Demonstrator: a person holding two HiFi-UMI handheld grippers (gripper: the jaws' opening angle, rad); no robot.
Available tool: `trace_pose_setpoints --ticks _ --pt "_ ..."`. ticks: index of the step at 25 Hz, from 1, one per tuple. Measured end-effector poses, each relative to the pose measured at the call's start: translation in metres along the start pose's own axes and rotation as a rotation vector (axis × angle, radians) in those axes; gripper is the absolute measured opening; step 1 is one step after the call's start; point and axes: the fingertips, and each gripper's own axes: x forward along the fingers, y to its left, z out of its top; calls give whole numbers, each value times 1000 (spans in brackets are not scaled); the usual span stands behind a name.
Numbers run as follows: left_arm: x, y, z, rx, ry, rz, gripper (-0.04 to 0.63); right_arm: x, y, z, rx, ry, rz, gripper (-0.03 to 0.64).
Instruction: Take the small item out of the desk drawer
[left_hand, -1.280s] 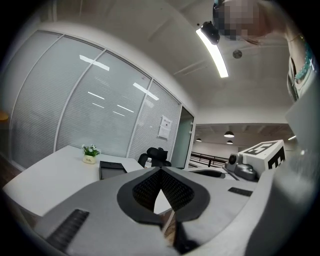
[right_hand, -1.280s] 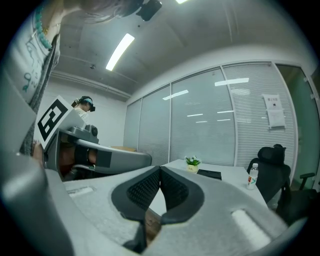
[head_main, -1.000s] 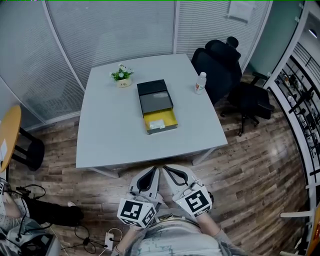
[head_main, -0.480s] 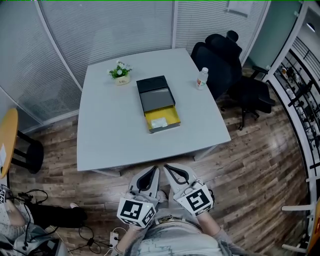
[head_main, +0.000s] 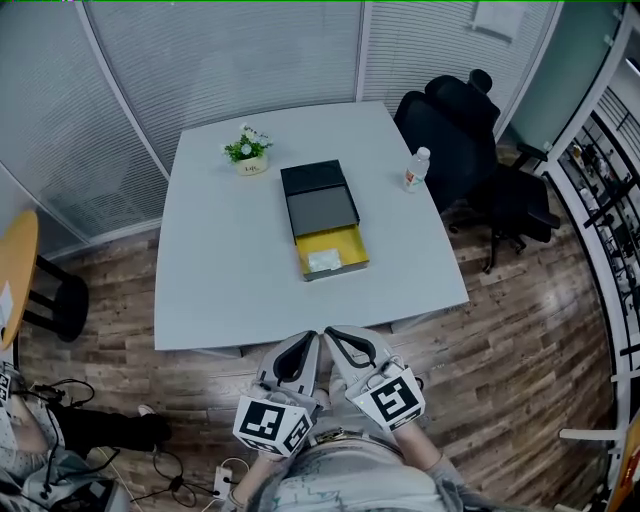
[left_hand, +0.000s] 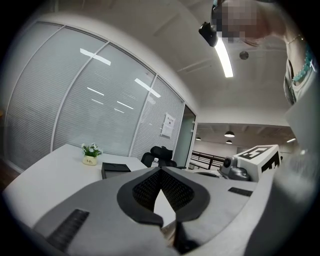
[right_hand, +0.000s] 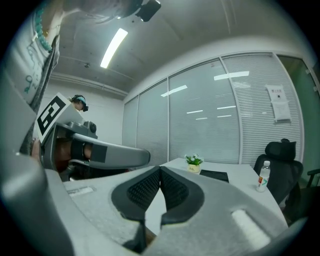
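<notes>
Left gripper (head_main: 303, 350), right gripper (head_main: 345, 345): both closed, empty, side by side short of counter (head_main: 220, 260). Drawer (head_main: 345, 243) open, small item (head_main: 325, 261) exposed; approach pending.

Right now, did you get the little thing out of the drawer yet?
Not yet. Done: the drawer of the black box on the table stands open, its yellow inside showing. In hand: nothing; the left gripper and right gripper are both shut and empty, short of the table's near edge. Left: reach in, grip the small white item lying in the drawer, lift it out.
</notes>
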Motion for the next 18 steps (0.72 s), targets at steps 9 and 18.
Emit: trace_pose_setpoints --ticks 9,18 --pt "66 32 28 15 -23 13 -3 53 -59 23 -29 -24 39 0" --pt "104 58 39 3 -17 51 -3 83 -92 27 -19 -9 74 0"
